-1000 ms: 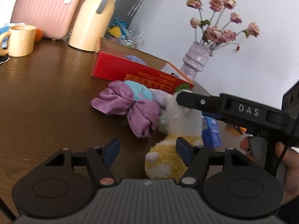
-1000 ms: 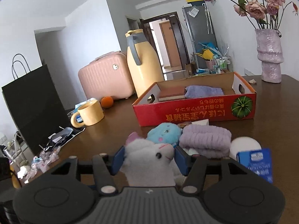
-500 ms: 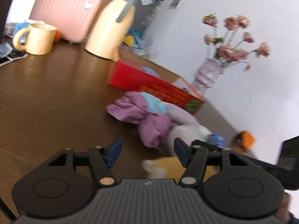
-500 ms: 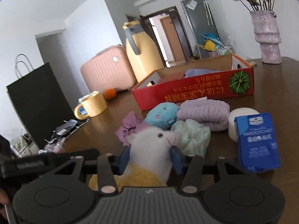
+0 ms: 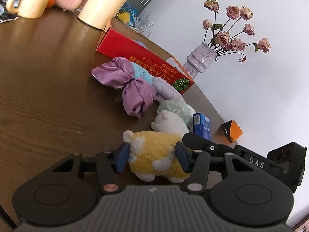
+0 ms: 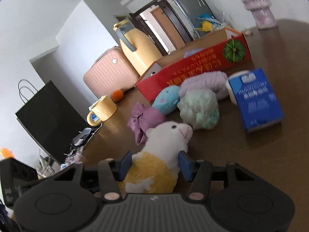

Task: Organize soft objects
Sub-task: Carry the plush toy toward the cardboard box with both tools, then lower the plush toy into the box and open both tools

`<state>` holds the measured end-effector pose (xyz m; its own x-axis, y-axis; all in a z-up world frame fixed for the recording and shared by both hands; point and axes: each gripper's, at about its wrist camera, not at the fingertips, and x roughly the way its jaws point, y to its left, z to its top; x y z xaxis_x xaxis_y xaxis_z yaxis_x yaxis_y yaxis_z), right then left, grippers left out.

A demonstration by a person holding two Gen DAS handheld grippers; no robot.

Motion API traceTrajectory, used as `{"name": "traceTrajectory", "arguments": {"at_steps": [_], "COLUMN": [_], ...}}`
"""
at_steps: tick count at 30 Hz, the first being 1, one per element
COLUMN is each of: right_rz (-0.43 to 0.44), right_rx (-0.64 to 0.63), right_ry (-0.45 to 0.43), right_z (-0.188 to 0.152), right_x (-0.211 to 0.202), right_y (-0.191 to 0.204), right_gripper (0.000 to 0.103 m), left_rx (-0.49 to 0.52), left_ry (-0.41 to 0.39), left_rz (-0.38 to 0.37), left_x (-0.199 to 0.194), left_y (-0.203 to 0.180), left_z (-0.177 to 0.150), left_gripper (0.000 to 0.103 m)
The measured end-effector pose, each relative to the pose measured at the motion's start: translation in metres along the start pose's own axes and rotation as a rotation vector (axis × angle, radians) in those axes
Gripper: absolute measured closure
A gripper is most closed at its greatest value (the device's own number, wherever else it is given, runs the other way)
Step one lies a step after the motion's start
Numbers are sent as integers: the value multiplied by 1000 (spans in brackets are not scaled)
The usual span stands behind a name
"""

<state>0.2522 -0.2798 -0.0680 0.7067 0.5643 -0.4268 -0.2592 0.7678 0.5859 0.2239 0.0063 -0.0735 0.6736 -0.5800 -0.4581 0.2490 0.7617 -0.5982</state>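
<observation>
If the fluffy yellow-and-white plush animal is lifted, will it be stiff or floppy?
The fluffy yellow-and-white plush animal looks soft, so it will probably squash between the left gripper pads, now closing on it. Its white head pokes past the right gripper, so it may droop.

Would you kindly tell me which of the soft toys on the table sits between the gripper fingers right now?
The yellow-and-white plush animal; the blue plush, purple bow and lilac roll lie farther off by the red box.

Plush (image 5: 154, 150) yellow with white head and paws; bow (image 5: 131, 86) purple satin; round toy (image 6: 168, 99) light blue; towel roll (image 6: 208, 82) lilac; puff (image 6: 199, 111) pale green; box (image 6: 195, 71) red, orange lettering, green pumpkin print; carton (image 6: 255, 99) blue; mug (image 5: 31, 4) and jug (image 6: 138, 47) yellow; suitcase (image 6: 110, 71) pink; table (image 5: 42, 77) dark brown.
</observation>
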Motion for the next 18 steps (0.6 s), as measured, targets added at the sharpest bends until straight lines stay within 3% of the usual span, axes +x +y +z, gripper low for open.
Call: {"name": "traceTrajectory", "arguments": {"at_steps": [4,8,11,14,18], "right_rz": [3,16,7,-20,-76], "right_rx": [-13,-42,-104,-154,-193], "right_ry": [-21,-120,-193,-240,-202], "right_z": [-2,16,64,135,231], "right_x": [-14,-40,-47,-37,6], "right_y": [5,15,19,14,-10], "right_gripper": [60,60,60,61,61], "left_rx": [12,71,138,162,145], "left_ry": [-11,-64,-96,-115,-88], "left_rz": [0,-42,-81,-116,-108], "left_x": [-9,-17,-3,33,107], "left_y": [-10,-37,-66,-93,-114], "left_z": [-5,12,55,115,192], "left_gripper": [52,52,53,53,53]}}
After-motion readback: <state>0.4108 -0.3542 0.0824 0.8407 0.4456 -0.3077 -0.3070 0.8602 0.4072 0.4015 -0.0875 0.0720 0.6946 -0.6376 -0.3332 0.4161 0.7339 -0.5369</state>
